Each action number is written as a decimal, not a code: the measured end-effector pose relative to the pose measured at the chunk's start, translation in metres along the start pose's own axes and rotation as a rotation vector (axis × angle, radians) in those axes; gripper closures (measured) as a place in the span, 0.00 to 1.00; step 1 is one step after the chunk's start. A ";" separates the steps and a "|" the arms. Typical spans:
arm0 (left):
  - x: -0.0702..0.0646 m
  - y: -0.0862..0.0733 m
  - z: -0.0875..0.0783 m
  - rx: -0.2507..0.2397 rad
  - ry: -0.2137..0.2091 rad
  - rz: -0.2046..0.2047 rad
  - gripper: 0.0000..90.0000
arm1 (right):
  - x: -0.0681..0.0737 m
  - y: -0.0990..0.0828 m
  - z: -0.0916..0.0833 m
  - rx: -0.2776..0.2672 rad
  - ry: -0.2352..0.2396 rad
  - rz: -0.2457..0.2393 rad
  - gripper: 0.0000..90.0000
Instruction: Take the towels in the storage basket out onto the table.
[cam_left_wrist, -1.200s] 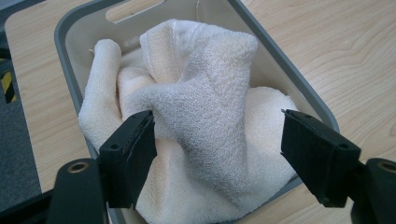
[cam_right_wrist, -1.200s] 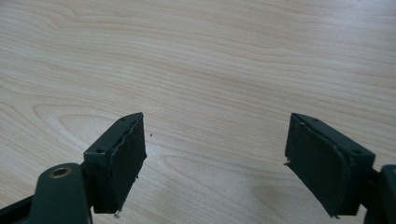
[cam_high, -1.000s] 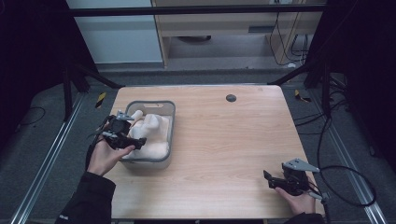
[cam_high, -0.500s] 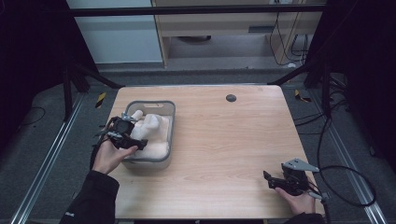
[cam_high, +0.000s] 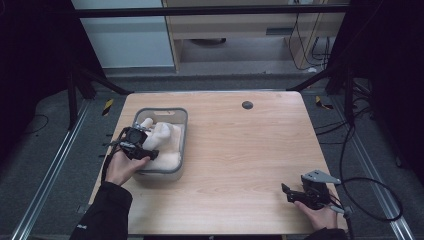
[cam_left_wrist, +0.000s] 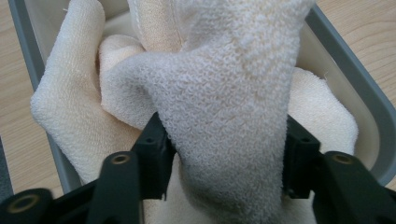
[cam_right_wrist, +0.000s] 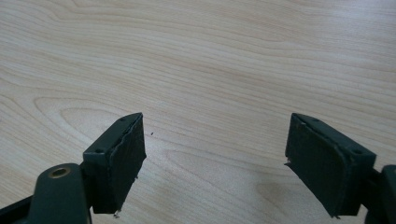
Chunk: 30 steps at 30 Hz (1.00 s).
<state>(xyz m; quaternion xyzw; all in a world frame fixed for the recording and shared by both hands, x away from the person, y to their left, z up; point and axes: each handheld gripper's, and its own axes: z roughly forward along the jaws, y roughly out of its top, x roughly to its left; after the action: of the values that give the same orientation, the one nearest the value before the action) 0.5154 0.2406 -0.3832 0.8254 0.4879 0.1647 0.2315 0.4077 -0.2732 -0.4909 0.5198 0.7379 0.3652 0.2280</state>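
A soft cream terry towel (cam_high: 164, 142) lies bunched up inside a grey plastic tub with round corners (cam_high: 181, 116). The tub sits on the left part of the light wooden table (cam_high: 240, 150). Its long side runs from the person's edge of the table toward the far edge, and the heap of towel runs the same way and fills most of the tub.

The left gripper (cam_high: 141, 148) reaches into the near left part of the tub. Its jaws have just been closing, and a thick fold of the towel is between them. In the left gripper view (cam_left_wrist: 224, 172) both black pads press into that fold from the two sides. The fold stands up from the jaws like a hump, and more towel lies behind it.

The right gripper (cam_high: 290, 193) rests low at the near right corner of the table, well apart from the tub. Its jaws are spread wide over bare wood (cam_right_wrist: 215, 158).
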 end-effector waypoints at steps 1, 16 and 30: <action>0.000 0.000 0.000 0.000 0.000 0.000 0.56 | 0.000 0.000 0.000 0.000 0.000 0.000 0.22; -0.003 0.007 -0.009 0.014 0.019 0.013 0.73 | 0.000 0.000 0.000 0.006 0.007 0.003 0.22; 0.005 0.016 -0.040 -0.058 0.025 -0.014 0.75 | 0.000 0.000 0.000 0.006 0.009 0.003 0.22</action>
<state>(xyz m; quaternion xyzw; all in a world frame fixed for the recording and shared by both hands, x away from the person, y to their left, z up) 0.5097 0.2469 -0.3408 0.8129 0.4913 0.1873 0.2505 0.4079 -0.2729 -0.4910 0.5200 0.7391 0.3657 0.2227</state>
